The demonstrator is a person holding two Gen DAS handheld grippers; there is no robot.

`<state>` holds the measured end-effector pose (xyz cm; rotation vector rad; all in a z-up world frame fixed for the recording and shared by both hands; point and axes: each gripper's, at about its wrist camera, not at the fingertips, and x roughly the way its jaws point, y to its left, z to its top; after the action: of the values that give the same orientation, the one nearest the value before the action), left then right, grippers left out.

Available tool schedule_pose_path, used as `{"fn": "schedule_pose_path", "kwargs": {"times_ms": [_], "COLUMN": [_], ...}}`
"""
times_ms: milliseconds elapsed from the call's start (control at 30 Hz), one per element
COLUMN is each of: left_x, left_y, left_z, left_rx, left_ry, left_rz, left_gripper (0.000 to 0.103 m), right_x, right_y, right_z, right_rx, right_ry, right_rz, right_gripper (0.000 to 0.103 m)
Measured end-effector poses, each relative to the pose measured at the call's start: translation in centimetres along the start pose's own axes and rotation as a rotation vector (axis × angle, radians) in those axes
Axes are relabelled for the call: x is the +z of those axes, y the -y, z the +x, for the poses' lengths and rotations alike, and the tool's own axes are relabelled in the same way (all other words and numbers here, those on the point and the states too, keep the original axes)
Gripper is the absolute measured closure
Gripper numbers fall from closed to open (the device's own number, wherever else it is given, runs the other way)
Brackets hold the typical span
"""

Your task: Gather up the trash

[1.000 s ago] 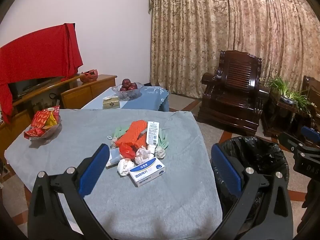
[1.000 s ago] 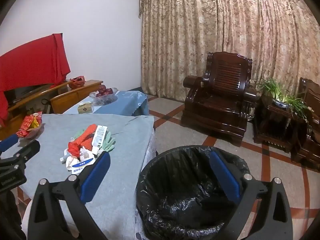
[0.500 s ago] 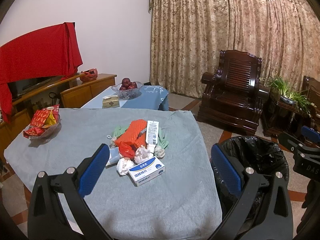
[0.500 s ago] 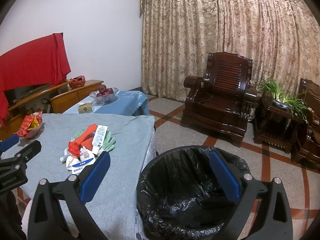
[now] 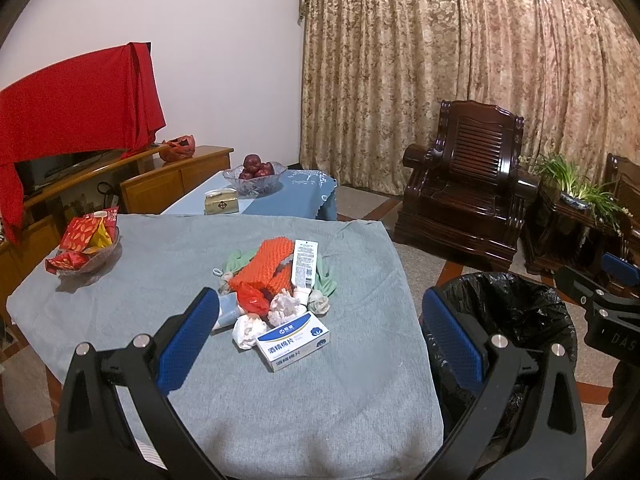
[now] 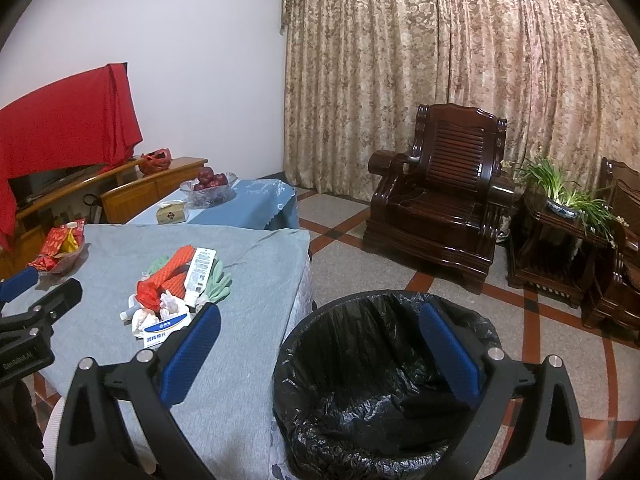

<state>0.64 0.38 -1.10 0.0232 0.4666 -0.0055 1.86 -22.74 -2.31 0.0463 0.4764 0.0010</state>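
Note:
A pile of trash lies mid-table on the grey cloth [image 5: 280, 392]: a white and blue box [image 5: 293, 342], crumpled tissues [image 5: 285, 307], a red wrapper [image 5: 251, 299], orange foam netting [image 5: 267, 268], a white tube [image 5: 304, 266] and green gloves [image 5: 326, 280]. The pile also shows in the right wrist view [image 6: 176, 288]. My left gripper [image 5: 320, 340] is open and empty, above the table near the box. My right gripper [image 6: 320, 352] is open and empty over the black-lined trash bin [image 6: 384, 380], which stands on the floor right of the table [image 5: 516, 308].
A glass dish of red snack packets [image 5: 86, 248] sits at the table's far left. Behind is a low blue-covered table with a fruit bowl [image 5: 258, 176] and a tissue box [image 5: 222, 202]. A dark wooden armchair [image 5: 464, 204] and plant stand [image 5: 576, 216] stand at the right.
Both grippers have drifted very slightly; the trash pile sits a little nearer in the left wrist view. Nothing was taken hold of.

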Motion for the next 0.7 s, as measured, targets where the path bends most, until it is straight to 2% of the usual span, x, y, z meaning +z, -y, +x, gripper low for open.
{"fn": "schedule_pose_path", "kwargs": {"times_ms": [700], "left_x": [-0.33], "left_y": [0.12], "left_z": [0.08], "left_rx": [-0.002], "left_ry": [-0.001], "left_rz": [-0.006], "left_gripper": [0.005], "right_x": [-0.07], "right_y": [-0.10], "right_z": [0.17], "right_rx": [0.004], "right_ry": [-0.005], "right_rz": [0.004], "right_gripper": [0.006]}}
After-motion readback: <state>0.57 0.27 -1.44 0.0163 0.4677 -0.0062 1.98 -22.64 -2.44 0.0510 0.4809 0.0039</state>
